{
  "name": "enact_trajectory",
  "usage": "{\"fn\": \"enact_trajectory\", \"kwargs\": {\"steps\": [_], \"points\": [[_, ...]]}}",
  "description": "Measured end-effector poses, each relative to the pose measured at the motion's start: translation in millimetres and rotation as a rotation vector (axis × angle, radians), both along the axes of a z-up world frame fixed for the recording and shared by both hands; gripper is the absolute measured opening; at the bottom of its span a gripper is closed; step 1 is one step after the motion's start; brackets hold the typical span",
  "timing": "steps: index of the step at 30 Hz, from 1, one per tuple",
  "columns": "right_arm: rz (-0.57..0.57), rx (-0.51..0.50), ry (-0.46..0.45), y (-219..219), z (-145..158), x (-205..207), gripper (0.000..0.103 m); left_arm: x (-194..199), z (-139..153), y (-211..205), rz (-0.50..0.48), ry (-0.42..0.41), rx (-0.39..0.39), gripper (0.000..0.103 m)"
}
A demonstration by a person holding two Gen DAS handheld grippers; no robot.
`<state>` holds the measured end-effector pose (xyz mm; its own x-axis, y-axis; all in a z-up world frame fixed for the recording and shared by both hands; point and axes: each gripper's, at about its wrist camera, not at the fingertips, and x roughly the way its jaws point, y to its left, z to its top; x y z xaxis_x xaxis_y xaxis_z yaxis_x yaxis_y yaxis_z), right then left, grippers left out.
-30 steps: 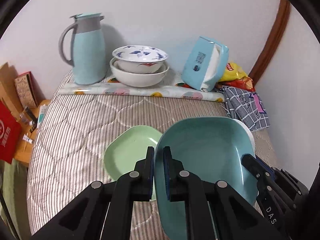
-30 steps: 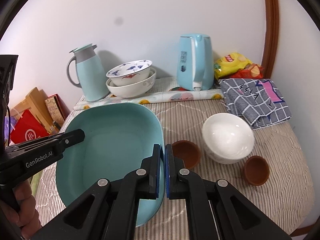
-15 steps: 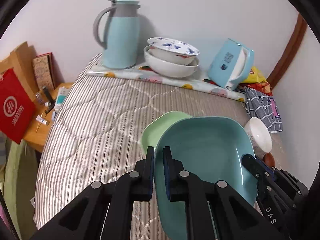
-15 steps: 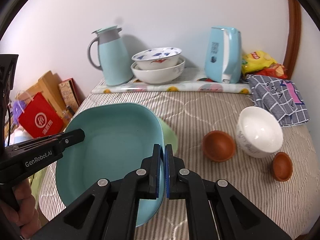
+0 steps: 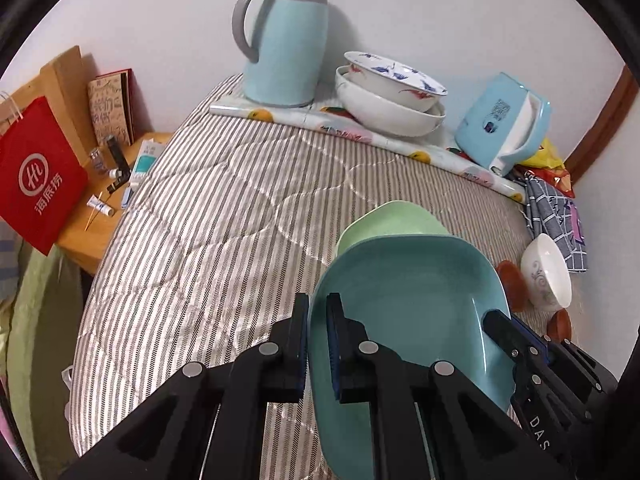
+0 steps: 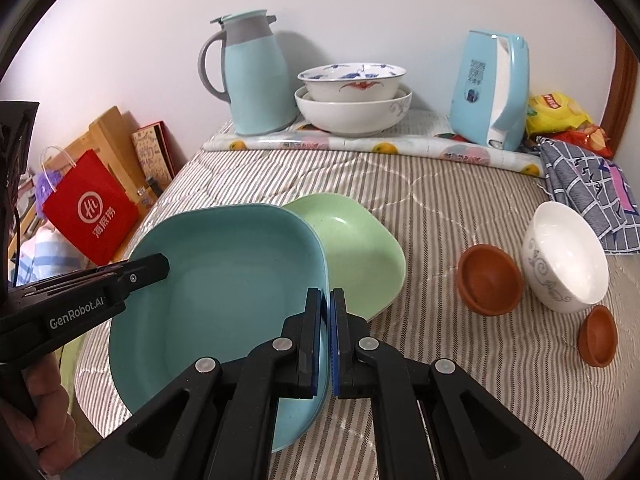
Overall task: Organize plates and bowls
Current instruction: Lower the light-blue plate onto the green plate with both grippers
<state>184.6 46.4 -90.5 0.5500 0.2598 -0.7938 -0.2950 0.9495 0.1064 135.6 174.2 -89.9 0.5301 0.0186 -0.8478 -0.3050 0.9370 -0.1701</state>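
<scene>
Fingers of both grippers pinch the teal plate (image 6: pixel 224 280) over the green plate (image 6: pixel 360 248); brown bowl (image 6: pixel 490 280) nearby.

Each camera sits on a gripper and looks down along its fingers, very close to the teal plate (image 5: pixel 412 304). The left view looks from the plate's left edge, the right view (image 6: pixel 224 280) from its right edge. Both share the bed (image 5: pixel 208 216), the jug (image 5: pixel 284 40) and stacked bowls (image 6: pixel 352 100) at the top.
</scene>
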Motion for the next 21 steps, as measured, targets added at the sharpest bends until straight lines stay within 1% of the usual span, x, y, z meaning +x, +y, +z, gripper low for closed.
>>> {"fn": "enact_trajectory", "kwargs": {"steps": [7,12,15,21], "points": [[0.009,-0.014,0.026,-1.0,-11.3,16.4,0.005,13.2,-13.3,-0.4,0.005,0.031,-0.018,0.009],[0.03,-0.038,0.036,1.2,-16.6,31.3,0.005,26.6,-21.4,0.3,0.025,0.048,-0.03,0.009],[0.038,-0.054,0.028,2.9,-16.4,40.1,0.005,36.2,-20.9,0.7,0.031,0.049,-0.03,0.009],[0.053,-0.055,0.02,1.6,-16.5,59.1,0.005,52.2,-21.8,-0.5,0.041,0.053,-0.026,0.009]]}}
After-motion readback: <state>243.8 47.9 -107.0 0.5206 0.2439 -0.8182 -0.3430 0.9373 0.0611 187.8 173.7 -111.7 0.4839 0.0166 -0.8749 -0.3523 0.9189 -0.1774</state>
